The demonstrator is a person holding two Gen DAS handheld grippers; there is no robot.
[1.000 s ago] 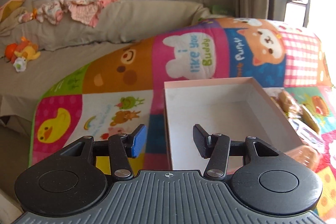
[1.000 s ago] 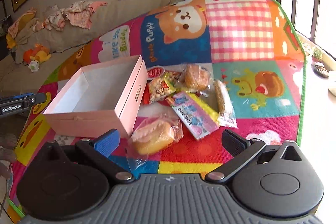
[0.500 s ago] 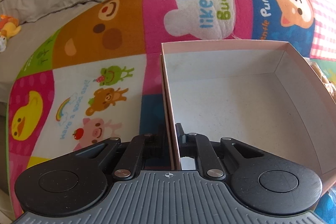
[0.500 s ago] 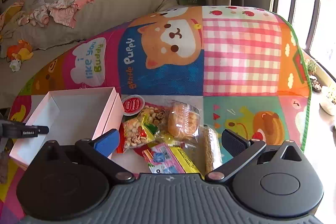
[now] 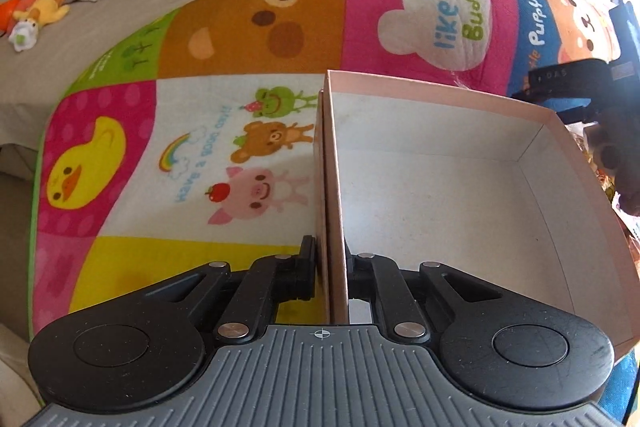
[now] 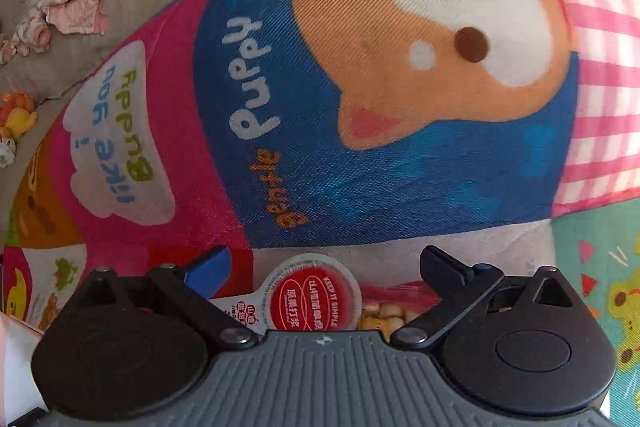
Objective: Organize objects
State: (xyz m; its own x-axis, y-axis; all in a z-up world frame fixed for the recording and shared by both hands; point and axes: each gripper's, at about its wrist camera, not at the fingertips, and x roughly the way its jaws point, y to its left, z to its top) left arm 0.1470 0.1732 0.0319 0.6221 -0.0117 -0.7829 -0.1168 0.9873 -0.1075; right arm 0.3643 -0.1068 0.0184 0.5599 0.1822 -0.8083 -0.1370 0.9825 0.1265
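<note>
On the play mat [image 5: 120, 267]:
Your left gripper [image 5: 330, 267]: pinching the pink box [image 5: 440, 195] wall.
Your right gripper [image 6: 326, 267]: closing around the red-lidded cup [image 6: 314, 297], pads apart.

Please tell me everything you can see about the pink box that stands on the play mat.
The pink box is an open, lidless rectangular box that looks like cardboard, pink outside and plain white inside. It is empty. It rests flat on the colourful play mat, over the squares with cartoon animals. The left gripper is shut on its near left wall, one finger outside and one inside. The other three walls stand upright and untouched. The right gripper shows just beyond its far right corner.
</note>
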